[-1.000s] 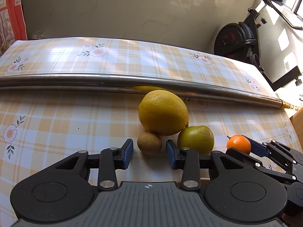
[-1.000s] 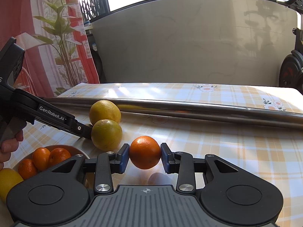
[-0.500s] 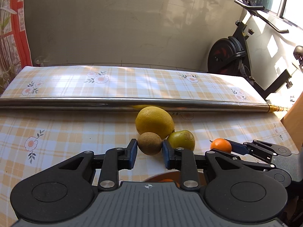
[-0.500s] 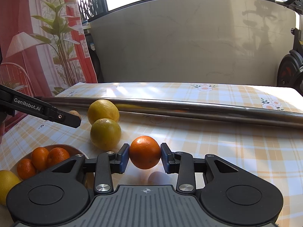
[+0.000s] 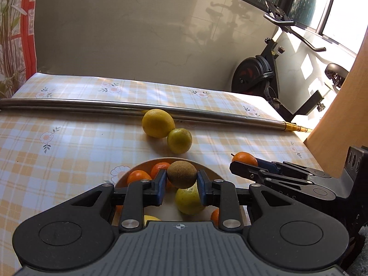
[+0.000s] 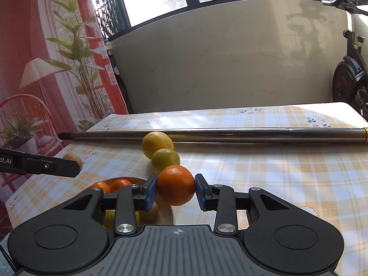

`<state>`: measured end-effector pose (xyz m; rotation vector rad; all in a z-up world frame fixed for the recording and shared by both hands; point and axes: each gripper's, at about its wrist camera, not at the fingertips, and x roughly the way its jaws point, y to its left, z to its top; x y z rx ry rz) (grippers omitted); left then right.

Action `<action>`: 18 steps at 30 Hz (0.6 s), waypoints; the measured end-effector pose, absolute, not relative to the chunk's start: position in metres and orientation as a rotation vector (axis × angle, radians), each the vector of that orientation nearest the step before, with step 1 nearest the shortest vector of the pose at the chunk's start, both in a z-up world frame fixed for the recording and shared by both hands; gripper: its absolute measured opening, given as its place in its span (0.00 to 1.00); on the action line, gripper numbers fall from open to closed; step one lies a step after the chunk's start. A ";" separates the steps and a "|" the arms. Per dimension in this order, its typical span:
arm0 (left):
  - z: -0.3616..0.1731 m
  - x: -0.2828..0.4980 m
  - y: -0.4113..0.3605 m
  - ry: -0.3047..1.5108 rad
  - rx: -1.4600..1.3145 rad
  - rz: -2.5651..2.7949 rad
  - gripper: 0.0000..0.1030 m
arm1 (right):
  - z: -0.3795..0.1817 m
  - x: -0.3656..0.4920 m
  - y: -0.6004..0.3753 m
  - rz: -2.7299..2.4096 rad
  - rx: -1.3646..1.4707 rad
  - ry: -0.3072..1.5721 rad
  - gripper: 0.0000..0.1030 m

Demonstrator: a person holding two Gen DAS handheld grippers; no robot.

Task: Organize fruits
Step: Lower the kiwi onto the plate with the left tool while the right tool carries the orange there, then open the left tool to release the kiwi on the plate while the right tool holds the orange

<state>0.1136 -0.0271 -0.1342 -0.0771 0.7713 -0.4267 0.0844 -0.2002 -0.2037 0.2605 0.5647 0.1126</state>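
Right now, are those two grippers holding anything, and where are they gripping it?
Yes. The left gripper pinches a brown kiwi by its two sides. The right gripper clamps an orange across its middle.

From my left gripper, the bowl below is crowded with fruit. Beyond it the yellow citrus and green one block the way to the steel pole. The tablecloth leftward looks open, I think.
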 end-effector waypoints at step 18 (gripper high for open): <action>-0.182 0.078 -0.022 0.914 -0.002 -0.449 0.29 | -0.186 0.033 -0.159 0.151 0.297 0.599 0.32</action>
